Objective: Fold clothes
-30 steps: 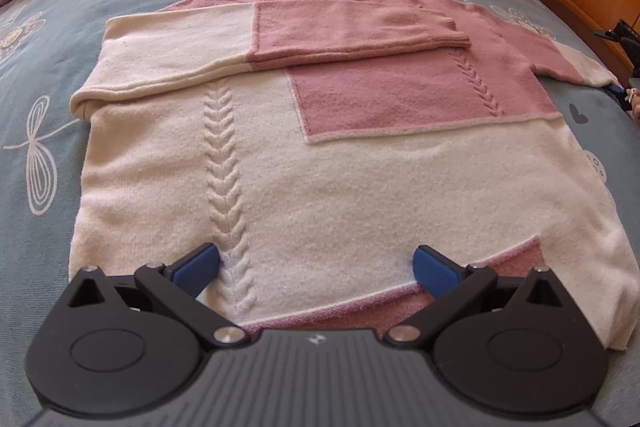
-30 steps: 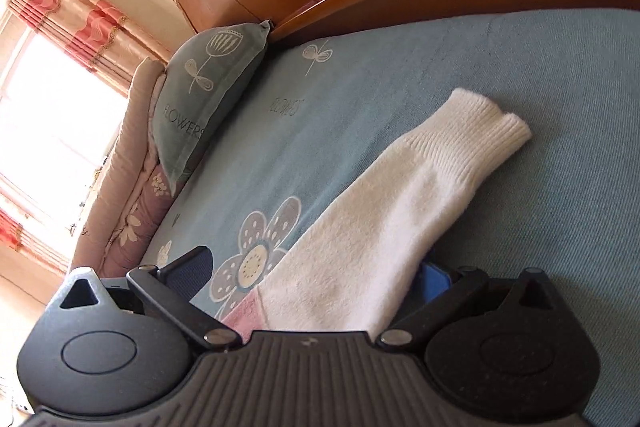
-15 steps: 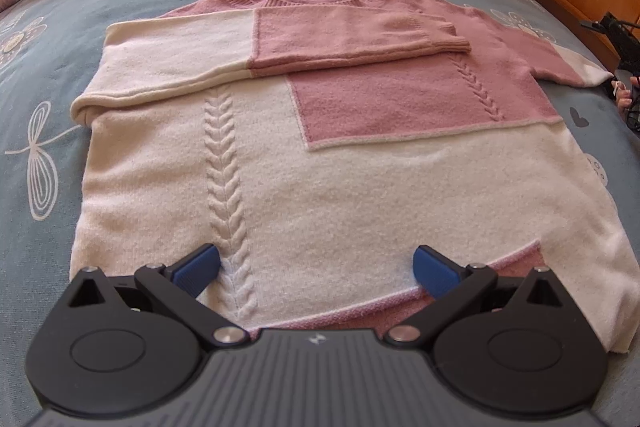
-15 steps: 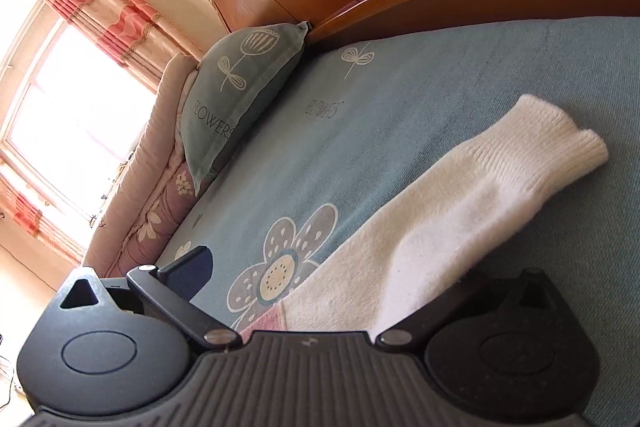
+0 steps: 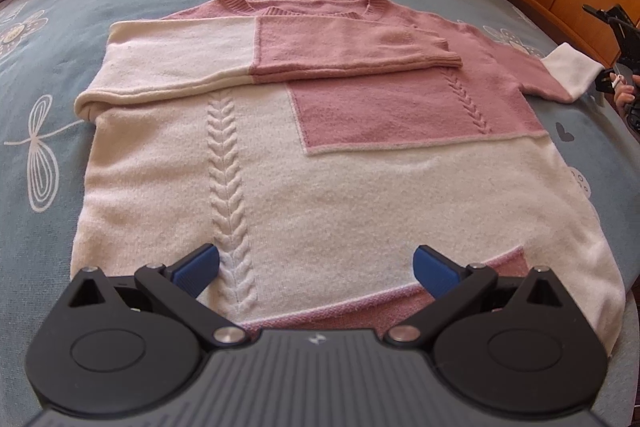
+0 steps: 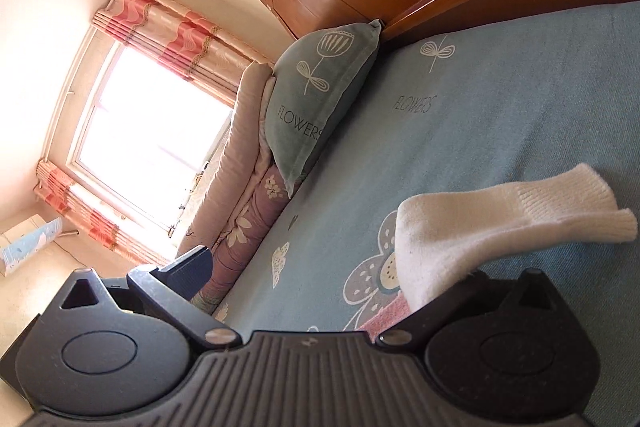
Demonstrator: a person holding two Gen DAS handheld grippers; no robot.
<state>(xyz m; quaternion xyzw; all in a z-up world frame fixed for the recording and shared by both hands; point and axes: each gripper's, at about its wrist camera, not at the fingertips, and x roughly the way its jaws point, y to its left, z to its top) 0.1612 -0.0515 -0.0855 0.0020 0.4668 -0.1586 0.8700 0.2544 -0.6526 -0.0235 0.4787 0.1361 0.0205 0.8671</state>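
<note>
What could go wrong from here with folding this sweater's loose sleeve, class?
1. The cream sleeve only drapes over one finger of the right gripper, whose jaws stand wide apart, so it may slide off.
2. The left gripper hovers open over the hem and pins nothing, so a pull might drag the sweater and rumple the folded sleeve.
</note>
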